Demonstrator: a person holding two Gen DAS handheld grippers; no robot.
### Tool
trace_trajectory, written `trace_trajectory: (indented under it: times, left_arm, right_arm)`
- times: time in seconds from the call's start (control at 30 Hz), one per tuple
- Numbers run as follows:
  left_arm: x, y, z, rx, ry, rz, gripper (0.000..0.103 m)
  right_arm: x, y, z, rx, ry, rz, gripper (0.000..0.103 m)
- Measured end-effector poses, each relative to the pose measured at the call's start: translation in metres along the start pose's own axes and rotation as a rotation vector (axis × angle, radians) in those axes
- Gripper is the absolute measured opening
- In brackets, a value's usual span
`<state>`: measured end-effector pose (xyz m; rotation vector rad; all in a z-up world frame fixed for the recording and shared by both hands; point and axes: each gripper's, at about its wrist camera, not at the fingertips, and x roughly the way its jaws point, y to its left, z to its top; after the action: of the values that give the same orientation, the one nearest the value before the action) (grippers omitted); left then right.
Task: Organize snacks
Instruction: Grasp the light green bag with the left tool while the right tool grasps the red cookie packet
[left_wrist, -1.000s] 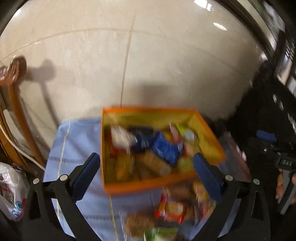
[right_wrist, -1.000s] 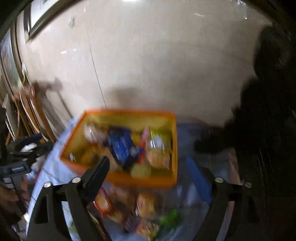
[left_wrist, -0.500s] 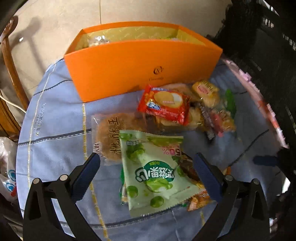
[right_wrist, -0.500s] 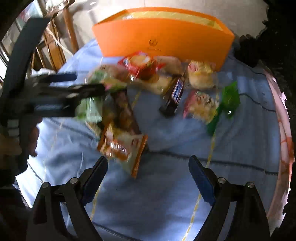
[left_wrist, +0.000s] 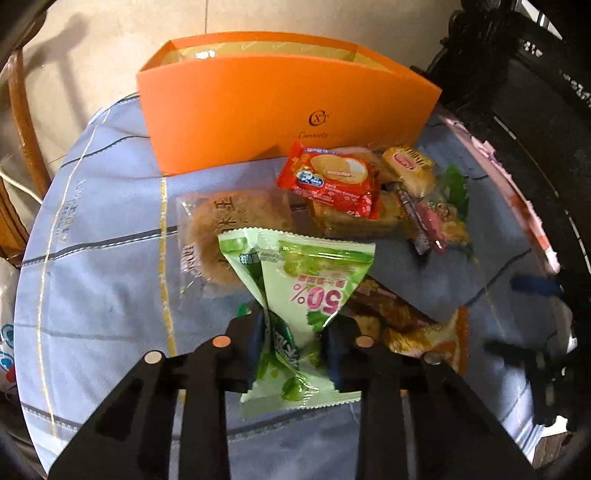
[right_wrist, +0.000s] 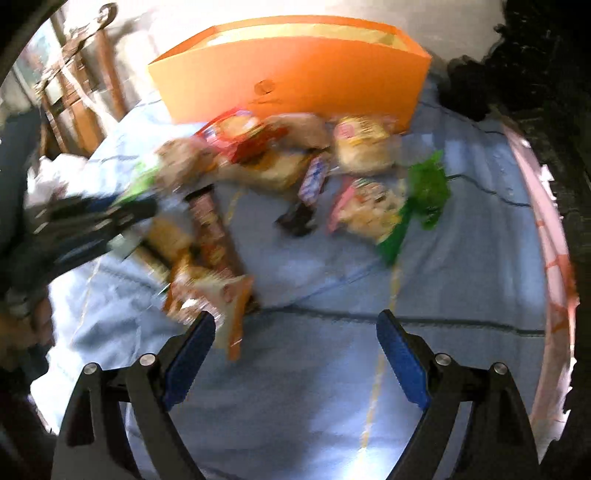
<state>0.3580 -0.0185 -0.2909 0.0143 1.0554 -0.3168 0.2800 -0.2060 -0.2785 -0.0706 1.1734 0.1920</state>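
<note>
Green packet (left_wrist: 306, 291) is being pinched at its waist by the left gripper (left_wrist: 293, 341), raised above the blue cloth (left_wrist: 99, 266). Orange box (left_wrist: 280, 110) is being shown at the cloth's far edge, with loose snacks (left_wrist: 332, 181) piled just before it. Right gripper (right_wrist: 295, 354) is being held spread wide and empty above bare cloth.

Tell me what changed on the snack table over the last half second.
The left claw went from open around the green snack packet to shut on it, and the packet now stands crumpled and partly raised instead of lying flat. The right claw stayed open over the blue cloth. The orange box and the red biscuit packet kept their places.
</note>
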Motion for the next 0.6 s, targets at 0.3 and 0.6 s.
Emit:
trace_trajectory:
  times: [0.3,0.6]
  left_arm:
    - [-0.048,0.037,-0.007,-0.119,-0.078,-0.022,0.026]
    - [-0.059,0.041,-0.010,-0.140,-0.064,-0.024,0.026]
  right_arm:
    - [0.003,0.018,0.083,-0.131,-0.122,-0.022,0.089]
    - [0.073,0.096,0.137,-0.504,-0.057,-0.166,0.083]
